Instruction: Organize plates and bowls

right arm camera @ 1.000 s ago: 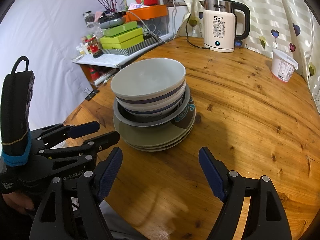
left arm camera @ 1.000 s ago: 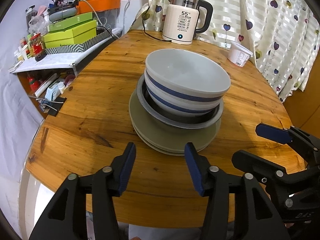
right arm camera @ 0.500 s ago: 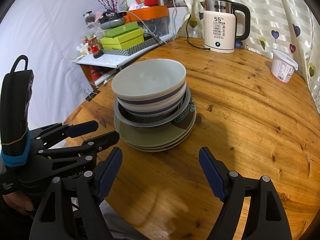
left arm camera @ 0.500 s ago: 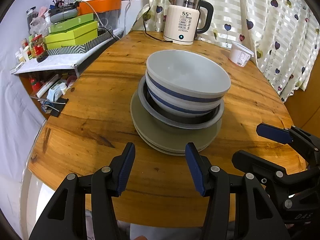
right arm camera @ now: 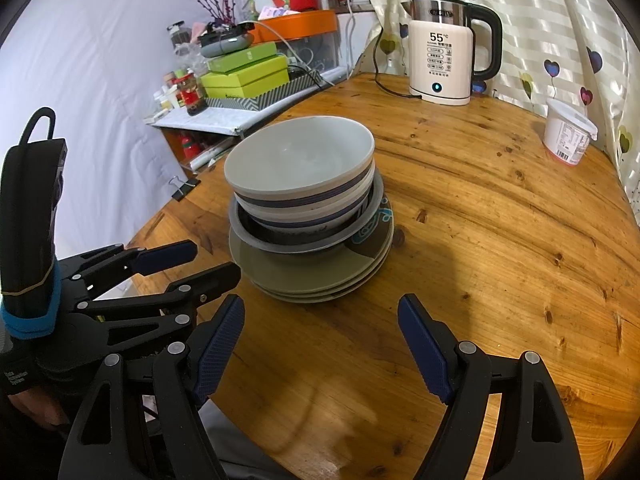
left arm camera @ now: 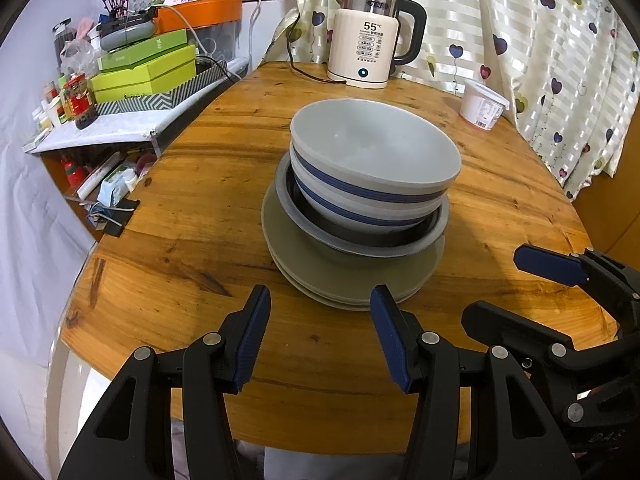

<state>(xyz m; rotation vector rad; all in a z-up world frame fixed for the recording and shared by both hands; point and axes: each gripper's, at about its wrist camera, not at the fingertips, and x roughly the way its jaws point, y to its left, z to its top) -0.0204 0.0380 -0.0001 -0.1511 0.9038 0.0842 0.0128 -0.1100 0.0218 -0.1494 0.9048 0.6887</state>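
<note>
Nothing much has moved since a second ago: both the left gripper and right gripper wait with jaws released near the stack of bowls and plates on the surface, so the tidying looks done.

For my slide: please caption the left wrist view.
Open left gripper faces blue-striped bowls stacked on plates.
</note>
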